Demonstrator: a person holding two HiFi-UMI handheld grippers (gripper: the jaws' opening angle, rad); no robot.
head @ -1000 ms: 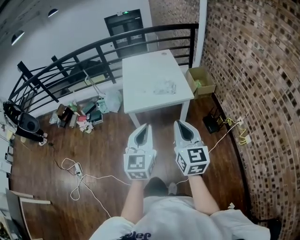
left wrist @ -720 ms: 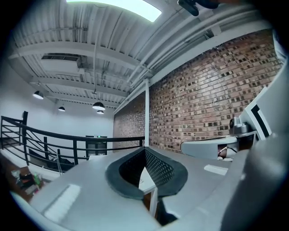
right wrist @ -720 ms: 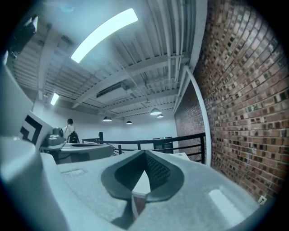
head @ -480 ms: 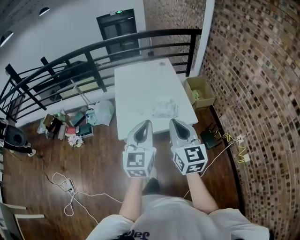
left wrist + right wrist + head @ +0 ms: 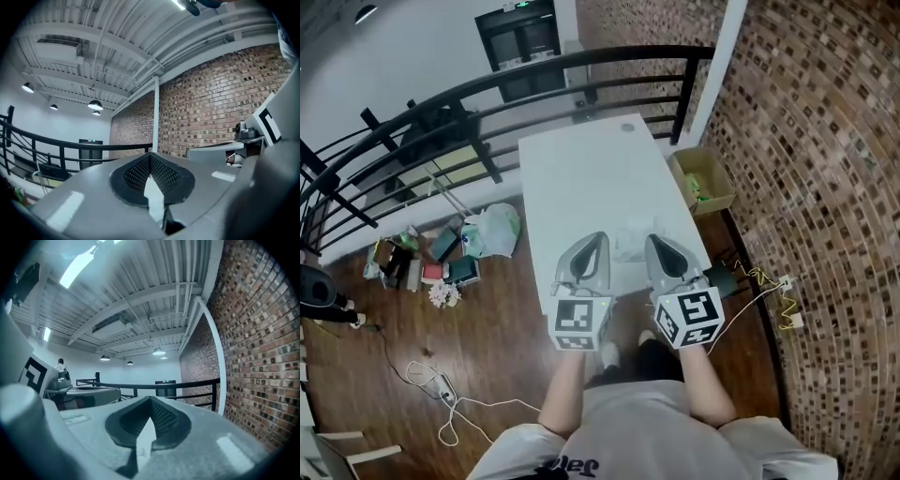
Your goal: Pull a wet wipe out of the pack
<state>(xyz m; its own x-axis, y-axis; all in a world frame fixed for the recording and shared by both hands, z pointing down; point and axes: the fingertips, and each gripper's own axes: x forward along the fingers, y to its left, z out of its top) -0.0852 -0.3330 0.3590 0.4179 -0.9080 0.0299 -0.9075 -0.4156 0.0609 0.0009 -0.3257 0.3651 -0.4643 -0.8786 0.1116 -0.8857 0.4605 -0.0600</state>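
A pale, crumpled wet wipe pack (image 5: 630, 242) lies on the white table (image 5: 581, 169) near its front edge. In the head view it shows between my two grippers, partly hidden by them. My left gripper (image 5: 599, 237) is held level over the table's near edge, just left of the pack, with its jaws closed and nothing between them. My right gripper (image 5: 654, 240) is just right of the pack, also shut and empty. The gripper views show the left gripper (image 5: 151, 155) and the right gripper (image 5: 151, 399) with their jaws meeting at the tip; no pack appears there.
A black railing (image 5: 487, 94) runs behind the table and a brick wall (image 5: 825, 187) rises at the right. An open cardboard box (image 5: 705, 180) sits by the table's right side. Bags and clutter (image 5: 450, 258) lie on the wooden floor at the left, cables (image 5: 441, 394) nearer me.
The table and pack have come much closer in the head view. Both grippers have moved forward together and now reach over the table's near edge beside the pack. Their jaws stay shut.
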